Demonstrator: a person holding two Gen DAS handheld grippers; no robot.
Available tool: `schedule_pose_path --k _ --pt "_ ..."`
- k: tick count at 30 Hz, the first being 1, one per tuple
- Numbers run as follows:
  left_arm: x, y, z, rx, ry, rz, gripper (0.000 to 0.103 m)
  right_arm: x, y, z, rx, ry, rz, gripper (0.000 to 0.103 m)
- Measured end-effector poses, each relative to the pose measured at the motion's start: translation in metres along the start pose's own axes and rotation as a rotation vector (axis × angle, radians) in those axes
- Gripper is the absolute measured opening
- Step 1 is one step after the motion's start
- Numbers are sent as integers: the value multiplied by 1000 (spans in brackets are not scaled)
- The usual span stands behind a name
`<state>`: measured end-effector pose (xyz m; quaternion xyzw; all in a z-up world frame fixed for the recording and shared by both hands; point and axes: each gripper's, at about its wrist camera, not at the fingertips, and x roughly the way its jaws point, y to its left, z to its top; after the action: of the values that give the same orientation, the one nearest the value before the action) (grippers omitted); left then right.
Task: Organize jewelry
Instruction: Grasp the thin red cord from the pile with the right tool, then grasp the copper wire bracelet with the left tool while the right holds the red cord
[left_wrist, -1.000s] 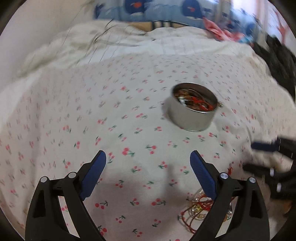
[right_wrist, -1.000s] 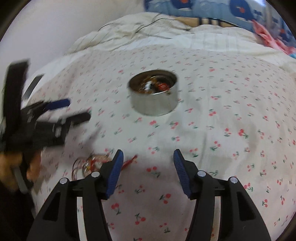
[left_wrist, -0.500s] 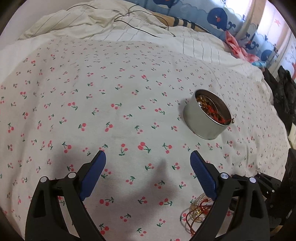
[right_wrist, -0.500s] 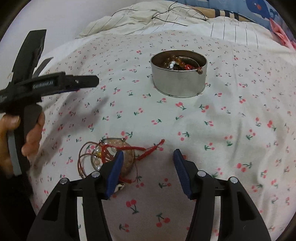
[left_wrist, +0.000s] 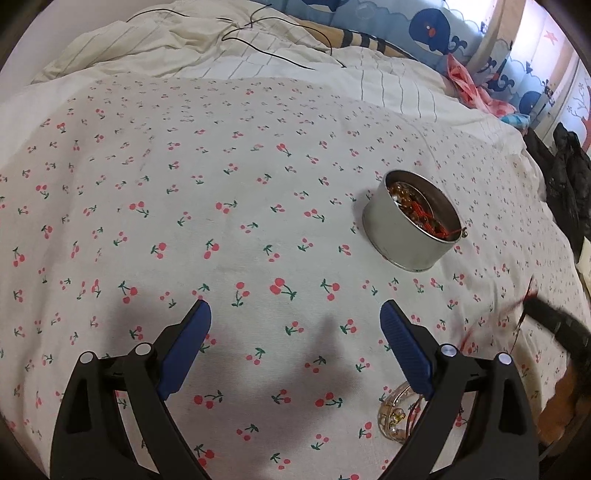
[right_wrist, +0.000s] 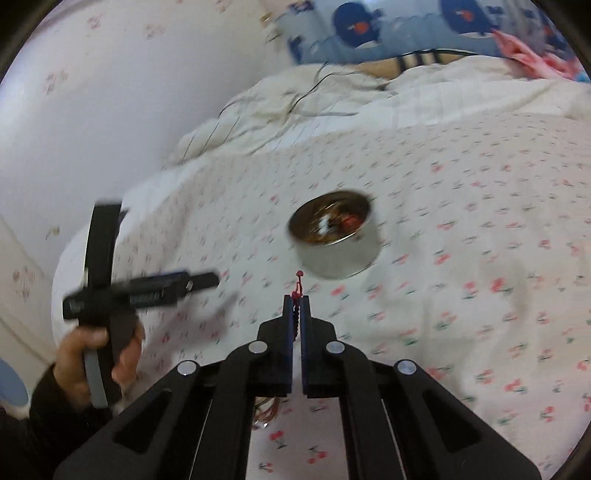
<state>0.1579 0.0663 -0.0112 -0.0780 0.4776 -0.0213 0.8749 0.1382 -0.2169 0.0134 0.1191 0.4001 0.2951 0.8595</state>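
A round metal tin (left_wrist: 413, 229) holding beads and red cord sits on the cherry-print bedsheet (left_wrist: 221, 221); it also shows in the right wrist view (right_wrist: 336, 240). My right gripper (right_wrist: 296, 301) is shut on a red cord bracelet (right_wrist: 296, 291), whose knotted end sticks out above the fingertips, short of the tin. More of the bracelet hangs under the gripper. My left gripper (left_wrist: 295, 321) is open and empty above the sheet, left of a gold bracelet (left_wrist: 395, 413). The right gripper shows blurred in the left wrist view (left_wrist: 554, 325).
A rumpled striped duvet (left_wrist: 258, 62) with thin black cables lies at the far side. Whale-print cushions (left_wrist: 428, 26) and pink cloth (left_wrist: 461, 81) are behind it. Dark clothes (left_wrist: 569, 173) lie at the right edge. A white wall (right_wrist: 110, 92) stands to the left.
My right gripper has shut on the red cord bracelet and lifted it off the sheet toward the tin. The left gripper has stayed open and drifted slightly.
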Motion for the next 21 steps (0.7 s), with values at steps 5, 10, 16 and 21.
schedule_pose_path --k 5,10,16,21 --pt "5 -14 -5 71 46 -69 89 -6 -26 4 94 -6 -45 4" --pt "-4 -55 -22 324 32 -120 89 -2 -29 4 103 10 -64 4" --pt "5 -84 -53 598 113 -99 89 3 -27 1 104 33 -68 4" --pt "6 -76 -51 567 141 -145 65 5 -26 -1 99 46 -68 4"
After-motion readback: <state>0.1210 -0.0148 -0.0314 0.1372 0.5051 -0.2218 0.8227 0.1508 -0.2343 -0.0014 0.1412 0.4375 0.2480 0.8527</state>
